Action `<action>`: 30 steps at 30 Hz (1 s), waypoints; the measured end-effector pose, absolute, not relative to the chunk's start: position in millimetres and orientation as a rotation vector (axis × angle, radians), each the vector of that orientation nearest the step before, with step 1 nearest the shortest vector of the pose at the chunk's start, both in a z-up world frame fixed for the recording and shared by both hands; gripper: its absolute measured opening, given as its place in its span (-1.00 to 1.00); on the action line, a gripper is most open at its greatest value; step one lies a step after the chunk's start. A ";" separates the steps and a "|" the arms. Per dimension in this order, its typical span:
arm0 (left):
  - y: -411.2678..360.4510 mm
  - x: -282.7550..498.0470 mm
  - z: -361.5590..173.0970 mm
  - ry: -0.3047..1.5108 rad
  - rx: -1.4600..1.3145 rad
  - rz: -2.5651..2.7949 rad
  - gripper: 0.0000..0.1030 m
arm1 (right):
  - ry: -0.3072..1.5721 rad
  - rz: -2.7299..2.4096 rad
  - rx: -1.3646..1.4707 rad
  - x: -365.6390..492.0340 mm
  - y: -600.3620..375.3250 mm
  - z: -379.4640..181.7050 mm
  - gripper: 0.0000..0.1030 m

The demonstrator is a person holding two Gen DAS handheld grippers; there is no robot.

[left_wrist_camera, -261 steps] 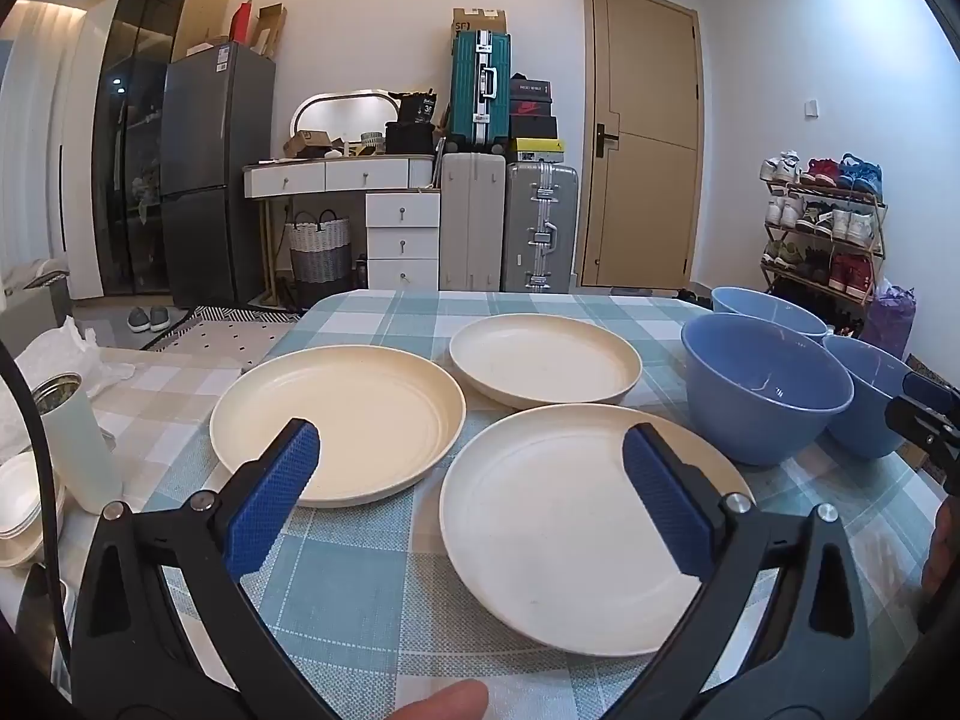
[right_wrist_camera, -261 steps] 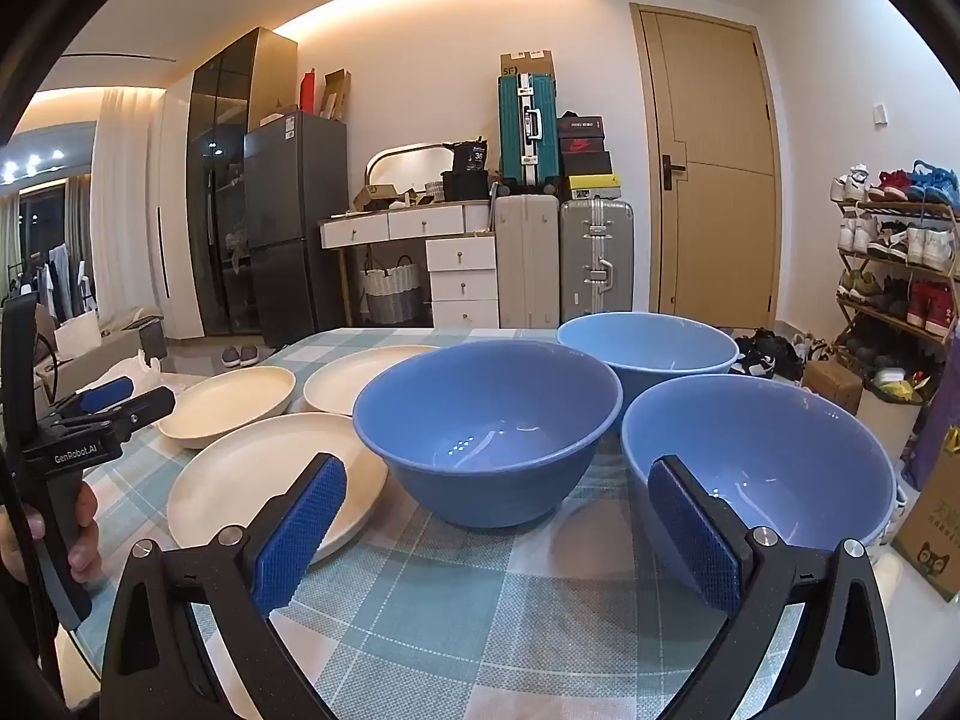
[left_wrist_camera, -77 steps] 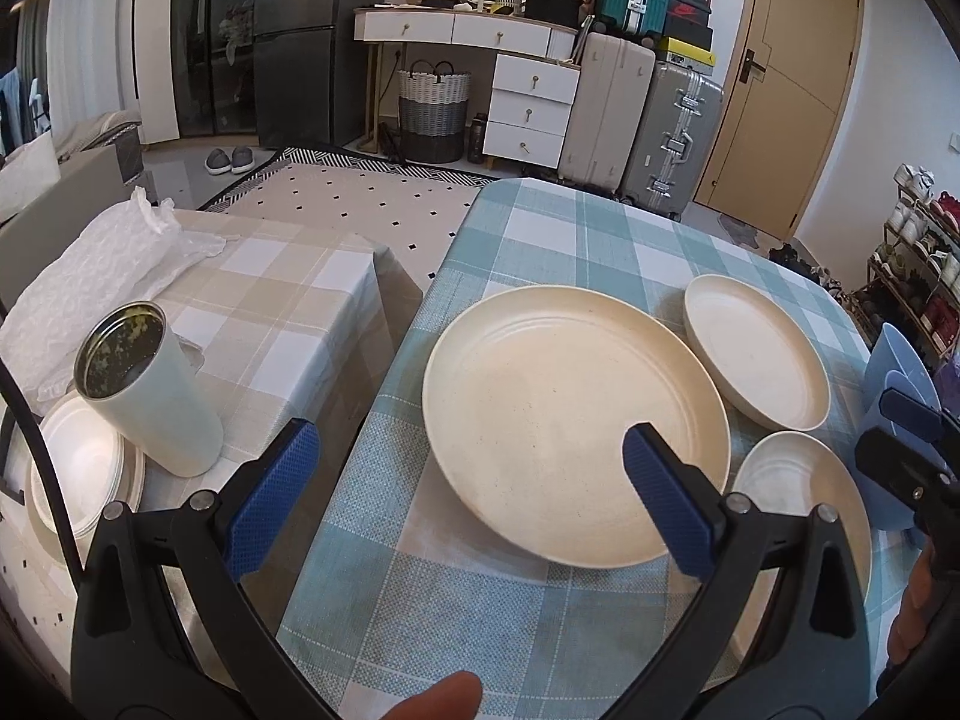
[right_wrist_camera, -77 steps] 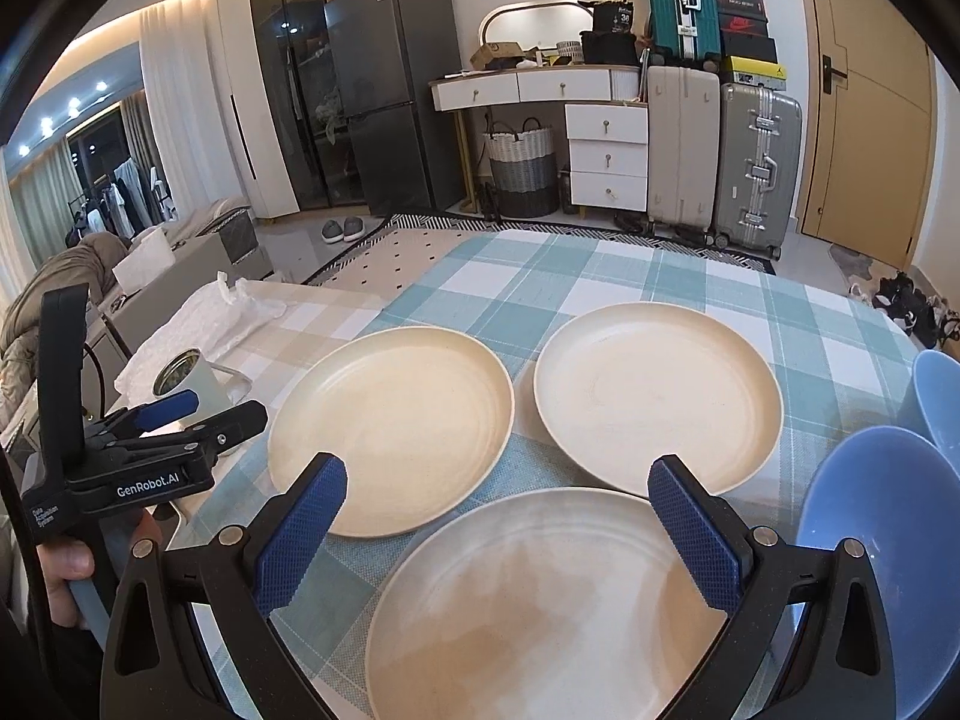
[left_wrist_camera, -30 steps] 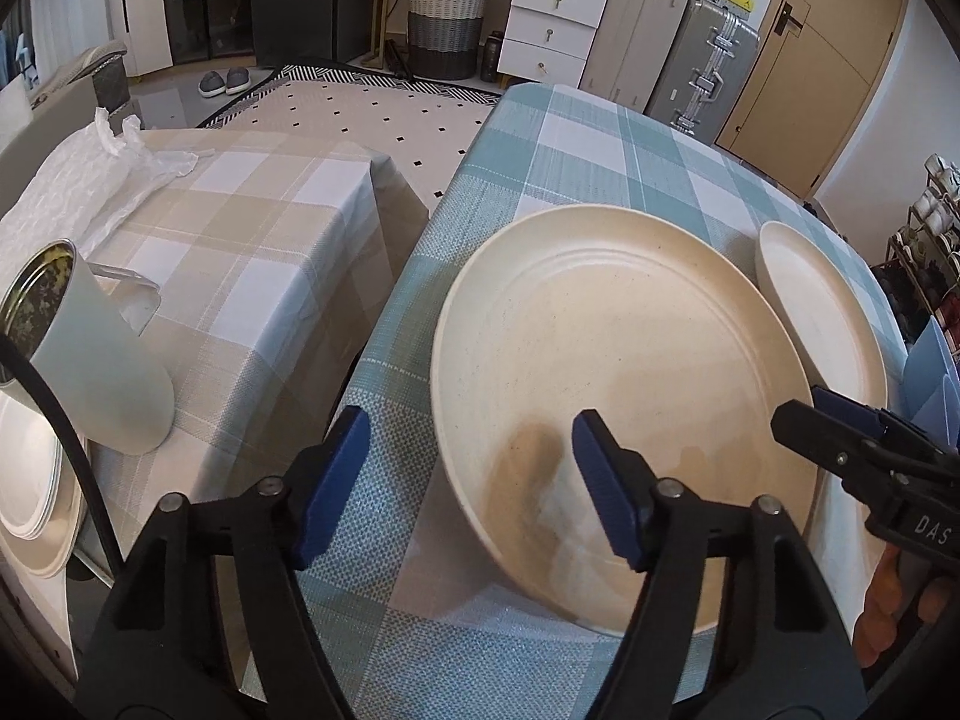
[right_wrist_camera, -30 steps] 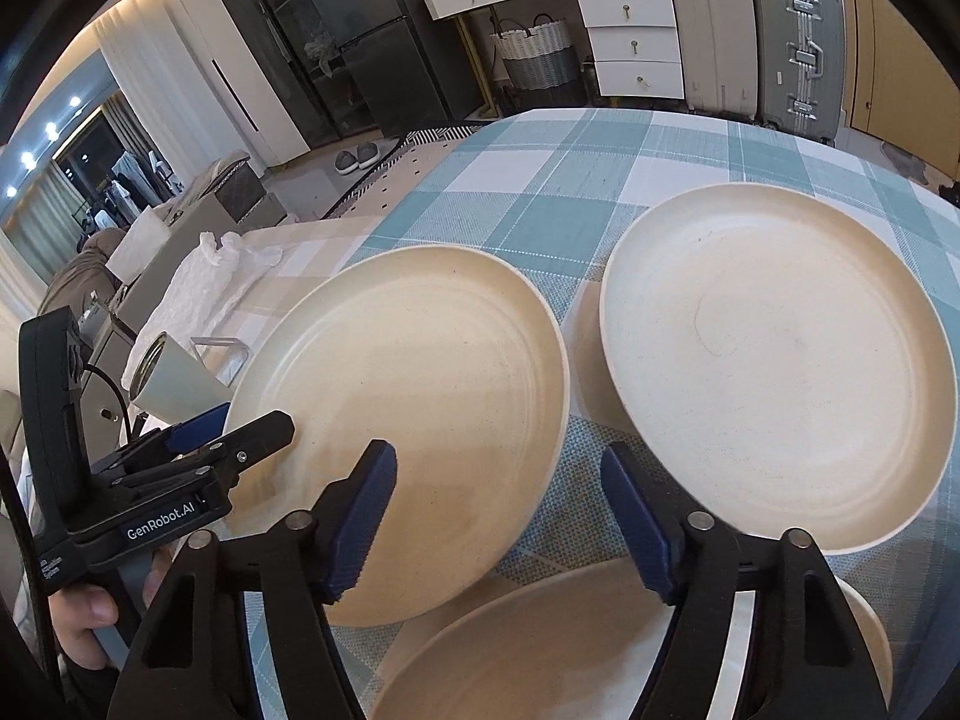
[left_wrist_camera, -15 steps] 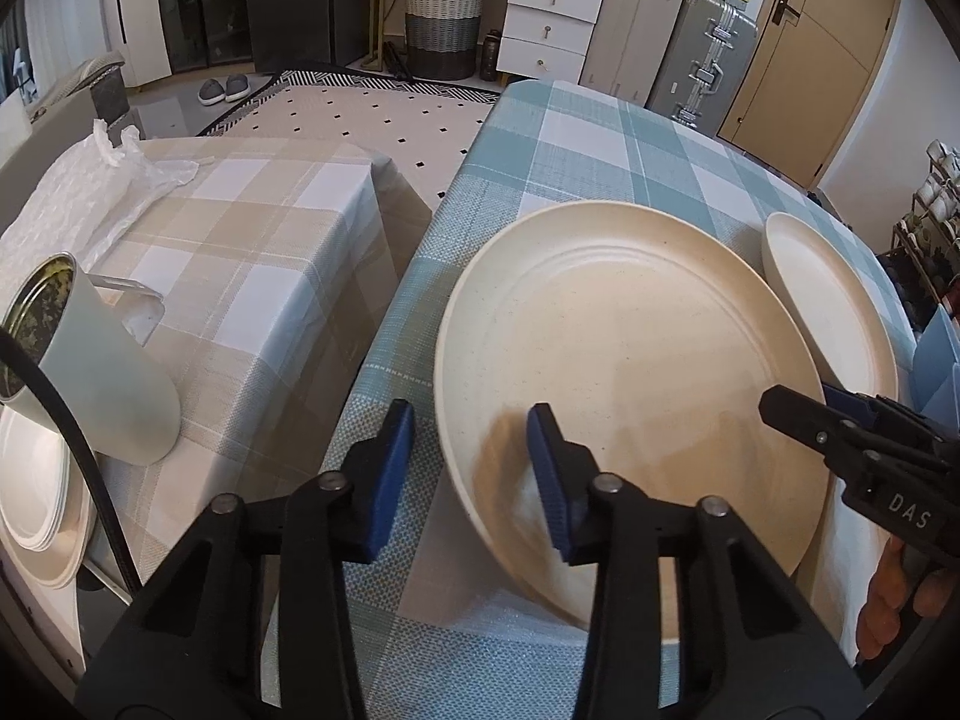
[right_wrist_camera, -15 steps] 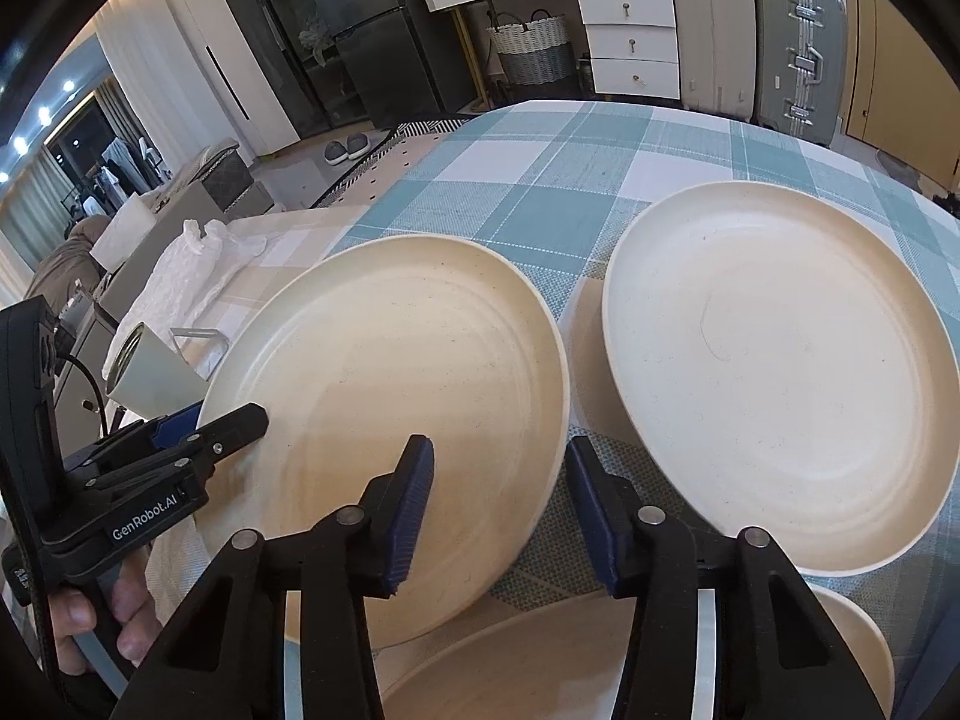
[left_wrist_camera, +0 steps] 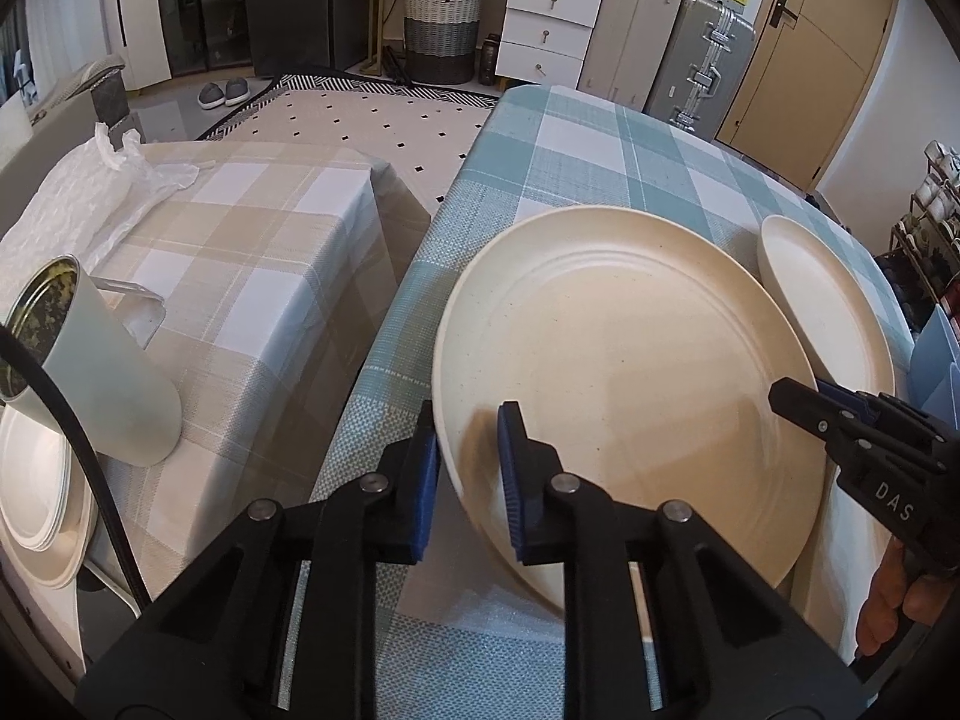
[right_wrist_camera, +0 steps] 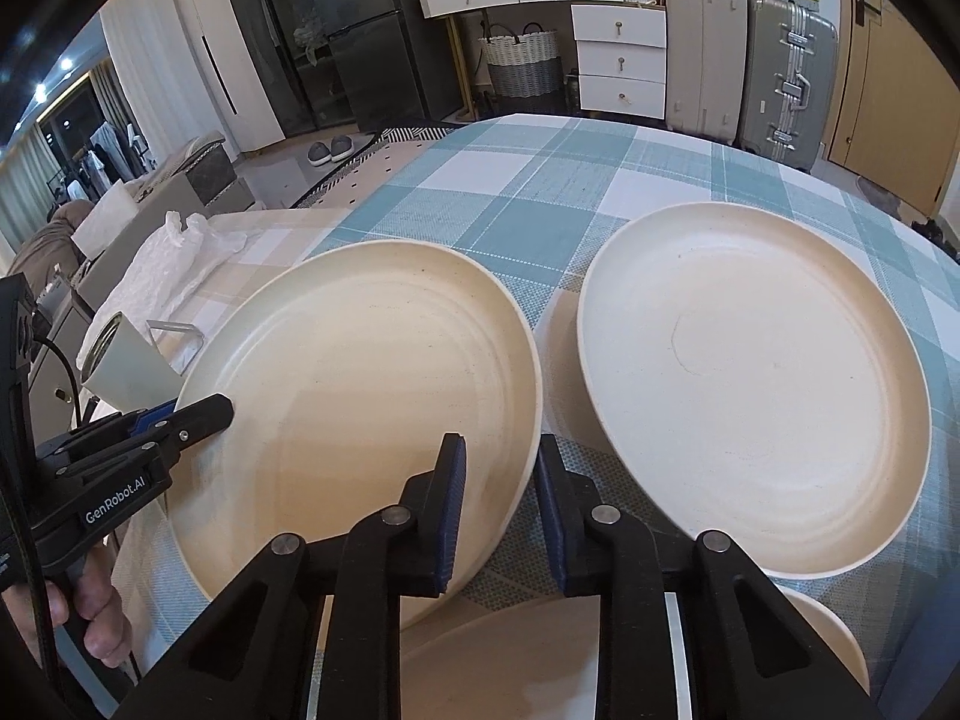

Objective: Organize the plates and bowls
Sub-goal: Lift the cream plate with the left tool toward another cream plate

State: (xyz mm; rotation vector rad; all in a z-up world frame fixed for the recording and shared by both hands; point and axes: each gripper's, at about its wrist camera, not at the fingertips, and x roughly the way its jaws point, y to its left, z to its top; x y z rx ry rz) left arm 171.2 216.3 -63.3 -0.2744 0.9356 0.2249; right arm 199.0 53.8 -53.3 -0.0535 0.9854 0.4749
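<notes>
So we're at the grab step: both grippers are clamped on the same cream plate (left_wrist_camera: 630,360), the left gripper (left_wrist_camera: 465,468) on its left rim low in the frame, the right gripper (right_wrist_camera: 498,498) on the opposite rim. It sits at the tabletop's (left_wrist_camera: 600,150) left edge, beside a second plate (right_wrist_camera: 750,384). Next we'd lift it level and stack it on another plate, probably.

Both wrist views look steeply down, close over the table, sharing the cream plate (left_wrist_camera: 630,372) from opposite rims.
</notes>
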 end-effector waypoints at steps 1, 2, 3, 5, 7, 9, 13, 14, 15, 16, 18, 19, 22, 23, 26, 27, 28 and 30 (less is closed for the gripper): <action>216.1 170.8 -63.1 0.935 -0.273 0.226 -0.71 | 0.985 0.474 -0.052 198.6 53.6 -53.2 -0.56; 215.7 170.2 -62.9 0.935 -0.271 0.226 -0.71 | 0.985 0.473 -0.053 198.4 53.8 -53.2 -0.56; 215.6 169.8 -62.7 0.935 -0.269 0.227 -0.71 | 0.984 0.471 -0.056 198.2 54.1 -53.0 -0.56; 215.8 168.7 -62.3 0.934 -0.271 0.229 -0.72 | 0.981 0.471 -0.062 197.1 54.8 -52.6 -0.56; 215.6 167.5 -61.7 0.932 -0.272 0.230 -0.72 | 0.976 0.469 -0.065 196.4 55.2 -51.4 -0.56; 215.1 166.4 -60.2 0.927 -0.271 0.229 -0.72 | 0.970 0.470 -0.067 195.8 55.4 -49.6 -0.56; 213.6 162.5 -53.4 0.911 -0.258 0.232 -0.72 | 0.956 0.468 -0.070 193.8 55.4 -44.4 -0.56; 213.1 161.7 -51.2 0.907 -0.256 0.232 -0.72 | 0.953 0.467 -0.070 193.0 55.3 -43.1 -0.56; 212.6 160.5 -48.3 0.901 -0.255 0.231 -0.72 | 0.949 0.467 -0.073 192.0 55.2 -41.6 -0.56; 211.4 158.9 -45.5 0.894 -0.252 0.231 -0.72 | 0.945 0.466 -0.072 190.8 54.7 -40.1 -0.56; 208.8 156.4 -39.0 0.881 -0.241 0.232 -0.72 | 0.937 0.465 -0.068 188.8 52.8 -36.2 -0.56; 207.7 155.1 -36.6 0.876 -0.237 0.231 -0.72 | 0.933 0.465 -0.067 187.7 52.1 -34.4 -0.56; 205.0 151.1 -28.3 0.861 -0.233 0.229 -0.72 | 0.919 0.462 -0.071 184.1 50.1 -28.4 -0.56; 203.9 149.6 -25.5 0.855 -0.232 0.227 -0.72 | 0.915 0.462 -0.068 183.2 49.0 -27.0 -0.56; 199.3 145.4 -17.4 0.841 -0.224 0.225 -0.72 | 0.899 0.459 -0.068 177.7 46.1 -20.4 -0.56; 198.1 143.8 -14.7 0.836 -0.221 0.225 -0.72 | 0.893 0.457 -0.071 175.2 44.9 -18.2 -0.56; 196.8 141.9 -11.7 0.831 -0.219 0.224 -0.72 | 0.888 0.455 -0.073 173.9 44.0 -16.4 -0.56; 194.3 138.0 -5.4 0.819 -0.217 0.222 -0.72 | 0.873 0.454 -0.074 169.8 42.0 -11.2 -0.56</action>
